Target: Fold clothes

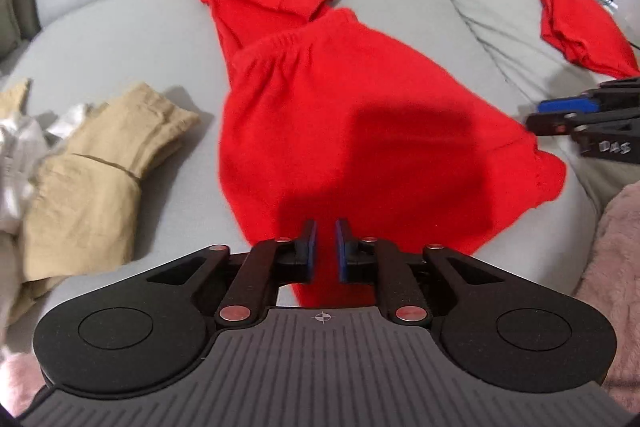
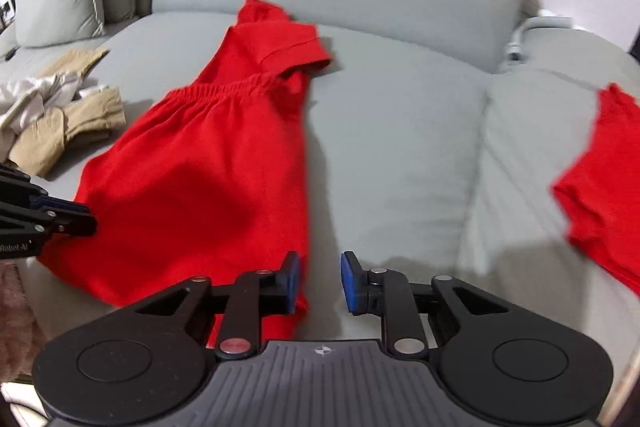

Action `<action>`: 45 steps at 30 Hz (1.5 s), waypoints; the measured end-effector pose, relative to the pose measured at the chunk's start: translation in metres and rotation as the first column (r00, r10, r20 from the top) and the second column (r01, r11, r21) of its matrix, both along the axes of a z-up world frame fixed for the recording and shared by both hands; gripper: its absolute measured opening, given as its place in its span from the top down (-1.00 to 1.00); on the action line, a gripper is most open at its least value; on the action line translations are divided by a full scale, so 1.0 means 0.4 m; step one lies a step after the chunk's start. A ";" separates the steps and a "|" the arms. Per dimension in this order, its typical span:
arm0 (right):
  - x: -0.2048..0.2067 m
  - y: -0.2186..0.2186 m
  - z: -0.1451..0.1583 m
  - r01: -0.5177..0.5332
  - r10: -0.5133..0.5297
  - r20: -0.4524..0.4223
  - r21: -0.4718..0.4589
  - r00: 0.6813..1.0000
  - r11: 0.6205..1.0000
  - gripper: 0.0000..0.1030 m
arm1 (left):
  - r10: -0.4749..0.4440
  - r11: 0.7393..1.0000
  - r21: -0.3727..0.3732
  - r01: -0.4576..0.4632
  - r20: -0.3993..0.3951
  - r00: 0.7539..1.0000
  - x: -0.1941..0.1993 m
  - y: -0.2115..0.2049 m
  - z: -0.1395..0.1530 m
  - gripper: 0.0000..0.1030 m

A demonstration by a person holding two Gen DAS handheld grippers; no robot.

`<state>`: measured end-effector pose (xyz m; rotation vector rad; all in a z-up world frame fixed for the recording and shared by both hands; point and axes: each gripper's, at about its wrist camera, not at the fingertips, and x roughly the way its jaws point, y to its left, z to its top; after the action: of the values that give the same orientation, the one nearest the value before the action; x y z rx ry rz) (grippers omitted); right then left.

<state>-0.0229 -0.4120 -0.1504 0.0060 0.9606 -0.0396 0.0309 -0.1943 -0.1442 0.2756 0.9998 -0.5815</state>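
While both fingers [image 1: 308, 251] stand parted, red shorts [image 1: 360, 131] lie just beyond.

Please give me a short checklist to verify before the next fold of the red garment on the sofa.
1. Red garment lies on the grey sofa: ok.
2. Garment flat: not ok, its far end is bunched.
3. Left gripper empty, narrow gap: ok.
4. Right gripper empty, jaws apart: ok.
5. Beige clothes clear of the garment: ok.
6. Second red piece apart: ok.
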 end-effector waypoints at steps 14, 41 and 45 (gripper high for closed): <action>-0.066 0.168 -0.074 -0.131 0.133 -0.022 0.057 0.991 0.990 0.69 | -0.007 1.000 0.005 0.008 -0.037 0.999 -0.069 -0.038 -0.049 0.31; -0.208 -0.095 -0.040 0.431 -0.375 -0.225 0.602 0.899 0.672 -0.52 | 0.412 0.823 -0.149 -0.548 -0.509 0.756 -0.029 0.178 -0.030 -0.36; -0.205 -0.129 -0.071 0.495 -0.426 -0.286 0.681 0.858 0.540 -0.52 | 0.431 0.763 -0.163 -0.625 -0.592 0.681 -0.014 0.191 -0.060 -0.36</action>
<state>-0.1047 -0.4637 -0.1787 1.0461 0.9825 -0.1405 0.0253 -0.1179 -0.1683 -0.5396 1.4063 -0.2705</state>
